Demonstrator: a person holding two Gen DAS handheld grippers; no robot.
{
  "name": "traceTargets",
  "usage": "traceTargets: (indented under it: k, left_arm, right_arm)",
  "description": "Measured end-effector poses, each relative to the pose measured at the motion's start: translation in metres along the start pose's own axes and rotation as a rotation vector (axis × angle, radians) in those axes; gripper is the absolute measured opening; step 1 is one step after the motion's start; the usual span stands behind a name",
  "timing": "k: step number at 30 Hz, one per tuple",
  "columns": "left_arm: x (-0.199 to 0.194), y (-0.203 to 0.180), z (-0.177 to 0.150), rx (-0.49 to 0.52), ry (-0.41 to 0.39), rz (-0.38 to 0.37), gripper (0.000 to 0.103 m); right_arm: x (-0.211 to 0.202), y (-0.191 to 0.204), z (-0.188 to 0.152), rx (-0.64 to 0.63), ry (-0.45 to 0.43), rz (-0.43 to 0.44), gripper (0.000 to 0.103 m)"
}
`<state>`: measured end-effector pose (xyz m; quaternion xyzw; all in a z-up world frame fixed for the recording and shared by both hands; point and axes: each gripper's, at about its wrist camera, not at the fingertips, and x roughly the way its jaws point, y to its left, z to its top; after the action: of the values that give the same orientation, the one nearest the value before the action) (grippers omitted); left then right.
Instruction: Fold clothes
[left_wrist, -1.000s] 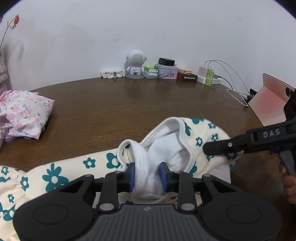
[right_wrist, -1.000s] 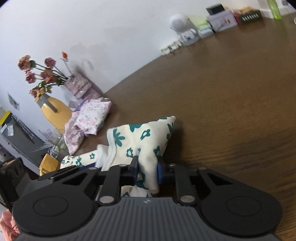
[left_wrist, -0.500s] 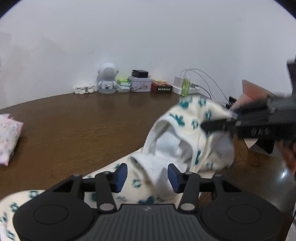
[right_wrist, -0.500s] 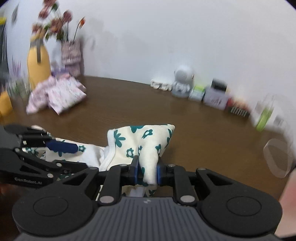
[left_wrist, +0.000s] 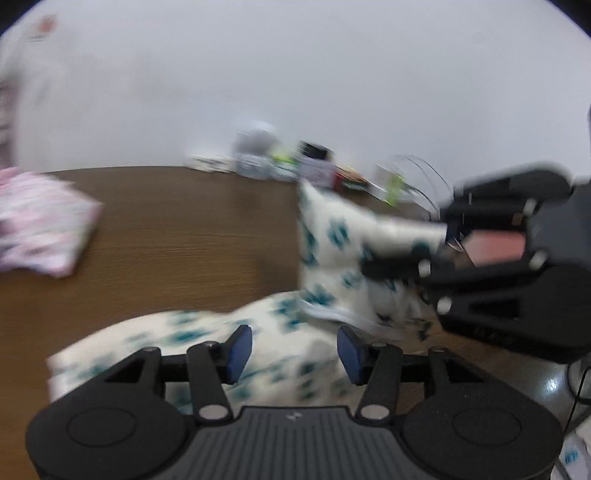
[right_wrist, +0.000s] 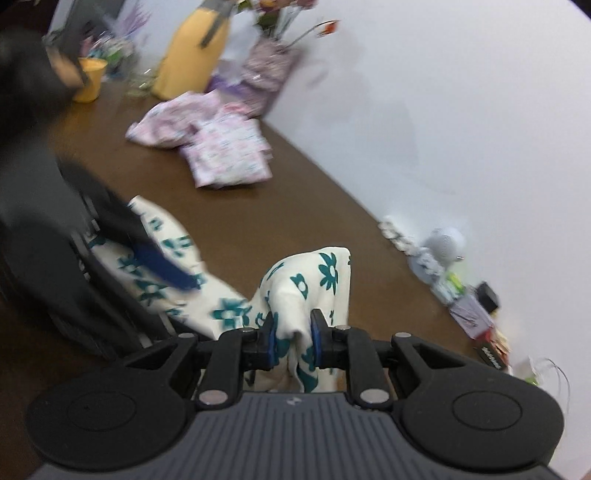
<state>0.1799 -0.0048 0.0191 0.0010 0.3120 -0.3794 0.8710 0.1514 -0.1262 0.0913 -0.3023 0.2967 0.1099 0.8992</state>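
Note:
A cream garment with teal flowers (left_wrist: 207, 332) lies on the brown table (left_wrist: 177, 236), one end lifted. My left gripper (left_wrist: 293, 349) hovers over the lying part with its jaws opening; cloth shows below the gap, and the blue pads (left_wrist: 238, 349) do not touch it. My right gripper (right_wrist: 293, 339) is shut on the raised end of the garment (right_wrist: 314, 277), which hangs from the pads in a fold. In the left wrist view the right gripper (left_wrist: 399, 267) comes in from the right, pulling that end up. The left wrist view is blurred.
Folded pink floral clothes (right_wrist: 225, 151) lie at the far side of the table, near a yellow vase (right_wrist: 192, 55) and flowers. A small white robot figure (right_wrist: 439, 251), boxes and cables line the wall. The table's edge is at the right (left_wrist: 517, 373).
My left gripper has let go of the white collar and opened. My right gripper has lifted the garment's end, rolled and swung, still gripping it.

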Motion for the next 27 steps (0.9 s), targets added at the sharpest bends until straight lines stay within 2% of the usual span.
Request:
traceTargets:
  k: [6,10,14,16,18,20,24,27]
  left_arm:
    - [-0.048,0.033,-0.013,-0.072,-0.065,0.071,0.051]
    - [-0.059,0.041,-0.012,-0.096,-0.093,0.065,0.052]
    - [-0.052,0.033,-0.009,-0.081,-0.091,0.036,0.052]
    - [-0.046,0.028,-0.005,-0.074,-0.093,0.018,0.052]
    - [-0.04,0.022,0.001,-0.066,-0.108,-0.005,0.051]
    - [-0.03,0.016,0.01,-0.049,-0.122,-0.016,0.05]
    - [-0.011,-0.002,0.023,0.005,-0.135,-0.006,0.042]
    - [0.002,-0.017,0.025,0.039,-0.114,-0.004,0.034]
  right_arm:
    - [0.015,0.042,0.002,-0.105,0.02,0.023,0.018]
    - [0.027,0.059,-0.002,-0.126,0.057,0.055,0.018]
    - [0.032,0.069,-0.011,-0.126,0.065,0.06,0.019]
    - [0.029,0.073,-0.015,-0.132,0.055,0.056,0.022]
    - [0.024,0.073,-0.017,-0.123,0.038,0.076,0.036]
    - [0.013,0.069,-0.021,-0.09,0.016,0.117,0.048]
    - [-0.021,0.04,-0.032,0.079,-0.036,0.233,0.05]
    - [-0.04,0.004,-0.046,0.232,-0.067,0.223,0.05]
